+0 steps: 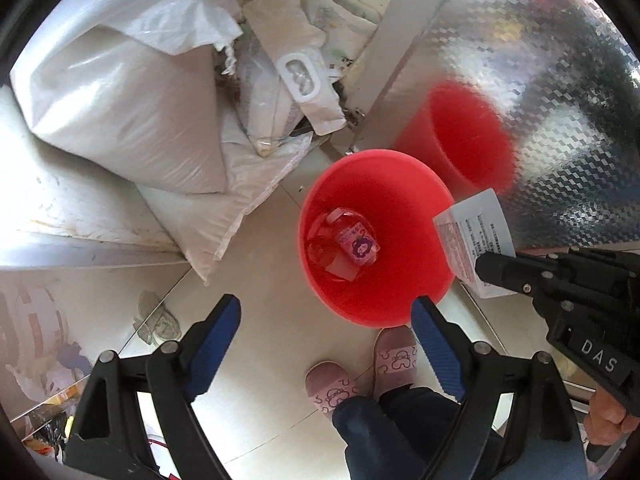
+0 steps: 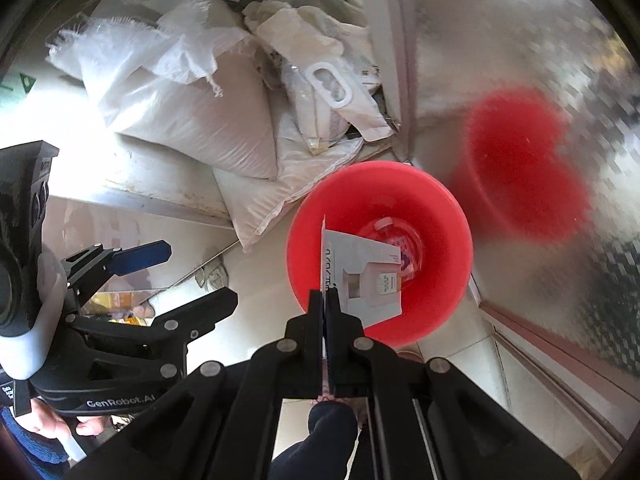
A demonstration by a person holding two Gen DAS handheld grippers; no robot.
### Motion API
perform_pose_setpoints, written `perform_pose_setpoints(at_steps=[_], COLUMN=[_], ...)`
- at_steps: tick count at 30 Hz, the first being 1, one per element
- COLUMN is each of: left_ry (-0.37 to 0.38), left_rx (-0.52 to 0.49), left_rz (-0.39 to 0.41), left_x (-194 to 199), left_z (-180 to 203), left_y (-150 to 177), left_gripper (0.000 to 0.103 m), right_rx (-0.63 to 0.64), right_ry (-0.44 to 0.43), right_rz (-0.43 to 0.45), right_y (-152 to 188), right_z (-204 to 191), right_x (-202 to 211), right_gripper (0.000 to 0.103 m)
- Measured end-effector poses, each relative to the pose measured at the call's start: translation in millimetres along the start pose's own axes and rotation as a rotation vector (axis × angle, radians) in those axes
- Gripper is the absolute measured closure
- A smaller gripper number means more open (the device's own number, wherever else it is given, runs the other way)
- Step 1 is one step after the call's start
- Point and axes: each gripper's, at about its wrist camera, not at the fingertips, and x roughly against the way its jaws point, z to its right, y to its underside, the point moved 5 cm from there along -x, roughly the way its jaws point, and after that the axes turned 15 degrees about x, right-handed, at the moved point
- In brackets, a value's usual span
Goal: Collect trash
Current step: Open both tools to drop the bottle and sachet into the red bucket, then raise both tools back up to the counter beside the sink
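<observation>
A red bin (image 1: pixel 320 200) stands on the tiled floor, with a pink carton (image 1: pixel 358 246) and other wrappers at its bottom. My left gripper (image 1: pixel 326 302) points straight down beside the bin's near rim, open, with nothing between its blue pads (image 1: pixel 216 340). From the right, my right gripper (image 1: pixel 486 262) holds a white printed box (image 1: pixel 476 228) at the bin's right rim. In the right wrist view the right gripper (image 2: pixel 325 296) is shut on this flattened box (image 2: pixel 372 280), which hangs over the bin's (image 2: pixel 304 216) mouth. The open left gripper (image 2: pixel 180 280) is at the left.
Full white sacks (image 1: pixel 120 92) and crumpled bags (image 1: pixel 296 68) are piled behind the bin. A shiny patterned panel (image 1: pixel 560 80) on the right mirrors the bin. A person's pink slippers (image 1: pixel 332 388) stand in front of the bin, and a crumpled scrap (image 1: pixel 158 320) lies on the floor.
</observation>
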Motion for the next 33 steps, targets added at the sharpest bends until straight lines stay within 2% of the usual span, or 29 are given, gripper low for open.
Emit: perform_pose_setpoints(at_steps=[7, 10, 11, 14, 15, 18, 19, 21, 29, 33], left_ry=[-0.008, -0.012, -0.015, -0.018, -0.015, -0.016, -0.017, -0.019, -0.016, -0.022], left_rx=[0.024, 0.028, 0.026, 0.019, 0.018, 0.0, -0.005, -0.013, -0.032, -0.048], left_rz=[0.013, 0.015, 0.014, 0.015, 0.016, 0.028, 0.034, 0.052, 0.116, 0.138], left_x=[3.4, 5.9, 6.6, 12.0, 15.3, 30.0, 36.7, 54.1, 142.6, 187.9], left_z=[-9.8, -12.6, -12.9, -12.6, -11.8, -8.5, -7.3, -5.1, 4.9, 11.1], left_y=[4.2, 8.2, 9.0, 12.5, 13.6, 15.7, 15.7, 16.0, 16.4, 16.9], left_gripper=[0.017, 0.017, 0.017, 0.017, 0.017, 0.017, 0.017, 0.017, 0.017, 0.017], right_rx=[0.03, 0.06, 0.066, 0.07, 0.071, 0.066, 0.065, 0.065, 0.093, 0.109], right_ry=[0.019, 0.064, 0.074, 0.083, 0.085, 0.086, 0.089, 0.095, 0.141, 0.19], right_rz=[-0.014, -0.008, -0.012, -0.025, -0.023, -0.018, -0.013, -0.001, 0.067, 0.1], right_y=[-2.7, -2.0, -1.0, 1.8, 3.0, 6.2, 6.3, 7.2, -0.7, -4.3], right_z=[-7.6, -10.5, -10.5, -10.6, -11.2, -13.5, -14.5, -17.4, -42.0, -56.0], right_x=[-5.3, -5.1, -4.8, -2.8, -0.7, 10.6, 14.8, 28.0, 102.5, 145.5], right_gripper=[0.102, 0.101, 0.097, 0.071, 0.066, 0.066, 0.065, 0.056, 0.048, 0.039])
